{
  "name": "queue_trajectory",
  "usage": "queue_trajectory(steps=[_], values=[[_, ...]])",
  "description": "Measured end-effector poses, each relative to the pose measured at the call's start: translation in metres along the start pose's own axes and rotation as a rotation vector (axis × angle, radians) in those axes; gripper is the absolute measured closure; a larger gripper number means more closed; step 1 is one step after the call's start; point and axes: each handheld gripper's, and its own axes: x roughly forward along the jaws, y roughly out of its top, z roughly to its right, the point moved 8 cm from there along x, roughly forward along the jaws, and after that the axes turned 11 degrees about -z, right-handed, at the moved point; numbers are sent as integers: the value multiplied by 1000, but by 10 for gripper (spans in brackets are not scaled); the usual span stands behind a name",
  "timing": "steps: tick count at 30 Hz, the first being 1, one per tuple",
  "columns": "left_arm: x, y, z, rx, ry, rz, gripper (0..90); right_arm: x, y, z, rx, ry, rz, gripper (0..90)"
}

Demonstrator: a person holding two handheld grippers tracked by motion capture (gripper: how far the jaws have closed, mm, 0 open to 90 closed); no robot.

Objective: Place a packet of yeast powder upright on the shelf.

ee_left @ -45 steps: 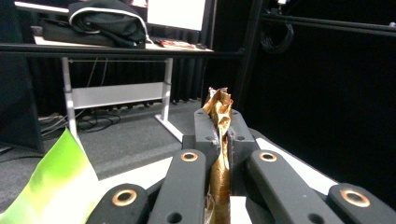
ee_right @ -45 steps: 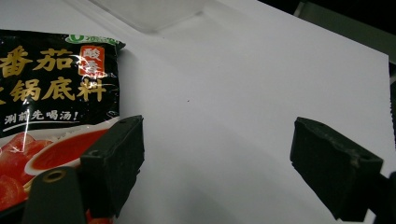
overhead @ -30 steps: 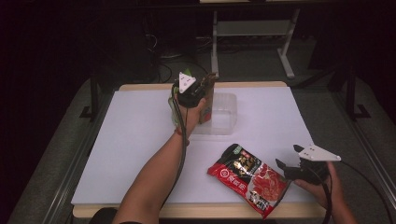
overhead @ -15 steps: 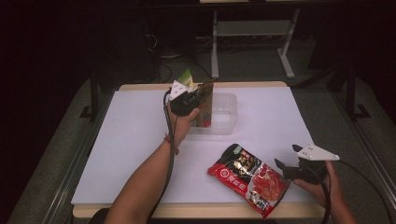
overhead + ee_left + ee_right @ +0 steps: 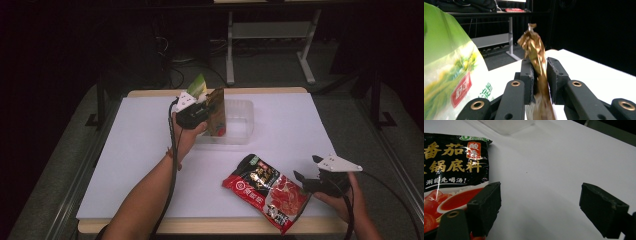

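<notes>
The left gripper (image 5: pixel 539 72) has its two black jaws a little apart with a gold-brown foil packet (image 5: pixel 535 50) standing upright between them. The jaws have just been opening; a narrow gap shows on the right side of the foil, so the pads no longer seem to press on it.

In the high view the packet (image 5: pixel 216 111) stands on edge at the left end of a clear plastic tub (image 5: pixel 239 122), which is the landmark here. A green and white packet (image 5: pixel 198 86) leans just behind it, at the tub's far left corner. A red and black soup-base pouch (image 5: pixel 267 190) lies flat on the white table (image 5: pixel 125 160), in front of the tub and to its right.

The right gripper (image 5: pixel 540 202) rests at the pouch's right edge, jaws spread wide and holding nothing.

Likely risk: the foil packet is thin, crinkled and tall, and once it is let go it may flop sideways or tip out over the tub's rim. A jaw pad dragging on the foil as the gripper pulls back could also lift it out again.

The packet is shiny, creased and narrow, twisted at its top seal.
</notes>
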Motion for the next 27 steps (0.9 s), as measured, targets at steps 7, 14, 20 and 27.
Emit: queue_trajectory(steps=[7,14,20,27], values=[[-8,-9,0,15,-14,-20,762,1,-1,0,5,2,-5,170],[-14,-18,0,36,-15,-41,762,2,0,2,20,-1,-2,170],[-20,-24,1,65,-22,-61,741,2,0,3,23,-3,-5,170],[-38,-30,9,126,-20,-75,668,2,2,3,24,-1,-2,171]])
